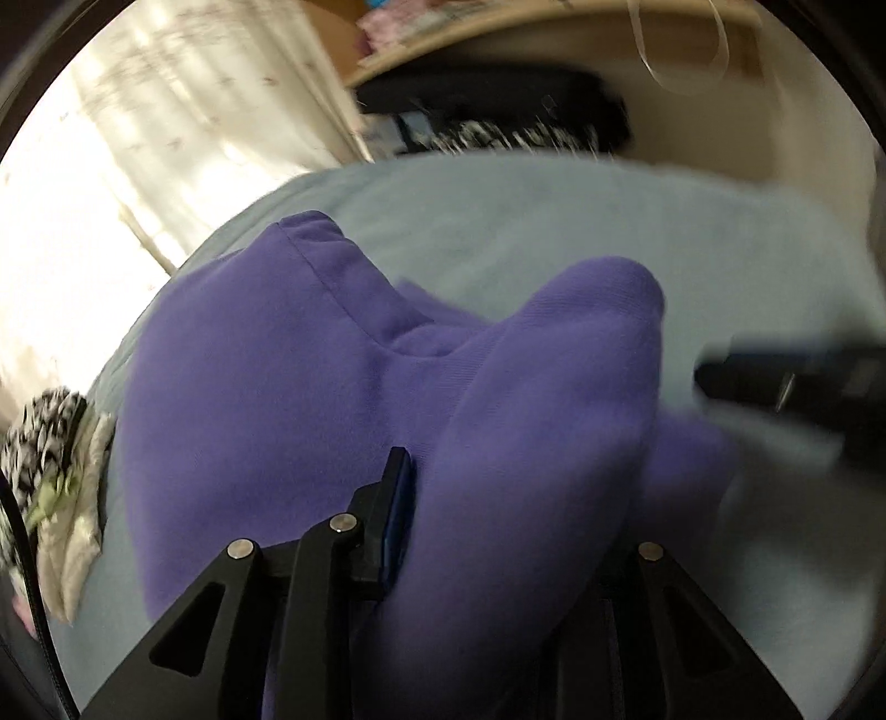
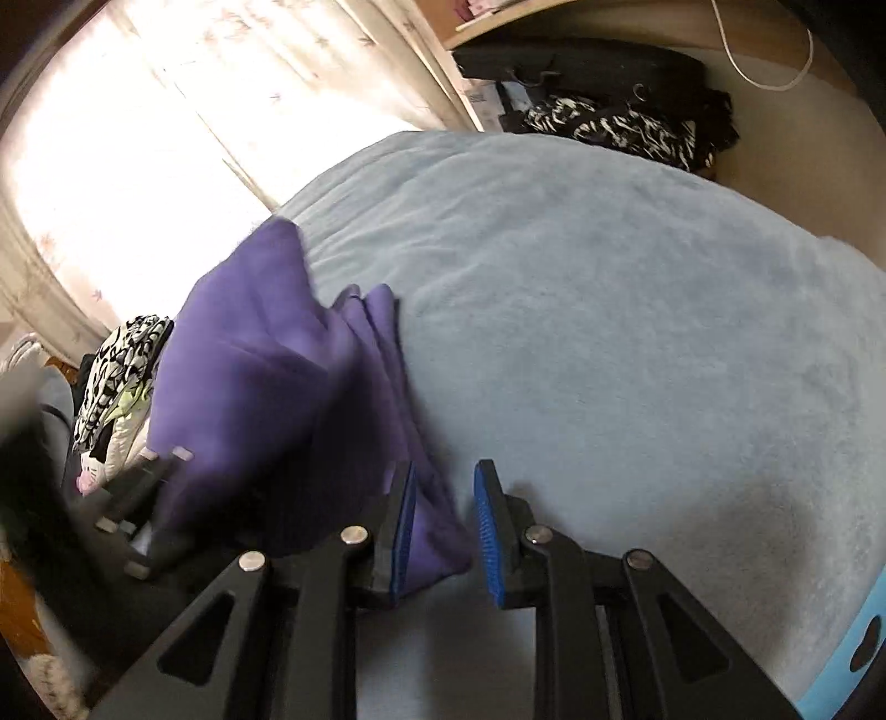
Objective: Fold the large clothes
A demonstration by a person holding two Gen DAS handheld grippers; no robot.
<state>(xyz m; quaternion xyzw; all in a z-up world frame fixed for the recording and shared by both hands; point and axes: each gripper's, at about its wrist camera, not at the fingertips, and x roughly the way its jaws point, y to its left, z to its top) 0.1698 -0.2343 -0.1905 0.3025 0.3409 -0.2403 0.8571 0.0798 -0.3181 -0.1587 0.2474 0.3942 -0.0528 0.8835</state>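
Left wrist view: left gripper (image 1: 498,526), jaws buried in a purple garment (image 1: 310,387); fabric fills the gap, grip uncertain. Pale blue blanket (image 1: 526,221) beyond.

Right wrist view: right gripper (image 2: 443,520), jaws narrowly apart; garment's edge (image 2: 432,531) between them, against the left pad (image 2: 404,526).

Looks like I'm in a home bedroom: pale blue blanket (image 2: 609,332) over a bed, sunlit patterned curtains (image 2: 166,111), clothes heaped (image 2: 122,382) alongside, wooden shelf (image 1: 443,44) behind.
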